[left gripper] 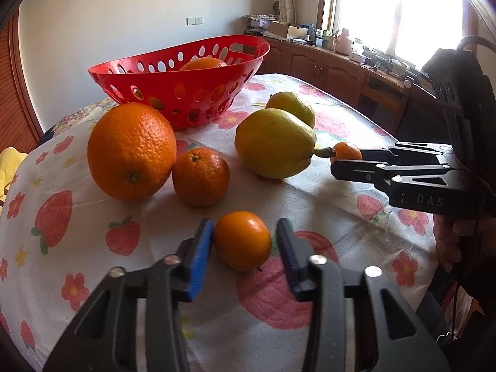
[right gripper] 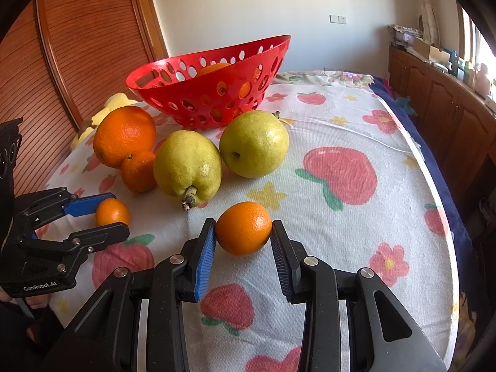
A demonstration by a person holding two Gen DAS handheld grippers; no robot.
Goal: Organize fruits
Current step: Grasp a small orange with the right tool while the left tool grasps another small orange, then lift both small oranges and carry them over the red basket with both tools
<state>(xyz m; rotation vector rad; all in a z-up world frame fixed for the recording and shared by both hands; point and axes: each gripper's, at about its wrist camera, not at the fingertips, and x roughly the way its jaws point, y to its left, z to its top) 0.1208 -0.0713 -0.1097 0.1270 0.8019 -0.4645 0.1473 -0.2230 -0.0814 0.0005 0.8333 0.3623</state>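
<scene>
My left gripper [left gripper: 245, 237] is around a small mandarin [left gripper: 242, 240] on the cloth; its left pad touches the fruit and a narrow gap shows at the right pad. My right gripper [right gripper: 243, 234] is shut on another small mandarin [right gripper: 243, 228], both pads touching, with the fruit resting on the cloth. A red perforated basket [left gripper: 186, 71] at the back holds an orange [left gripper: 203, 63]. In front of it lie a big orange [left gripper: 131, 152], a third mandarin [left gripper: 201, 176] and two yellow-green pears [left gripper: 274, 142], [left gripper: 291, 104].
The table has a white cloth with strawberry print [right gripper: 341, 167]. Its right edge drops toward wooden cabinets [right gripper: 449, 102]. A wooden louvred door [right gripper: 77, 46] stands at the left. A yellow cloth [right gripper: 116, 102] lies behind the big orange.
</scene>
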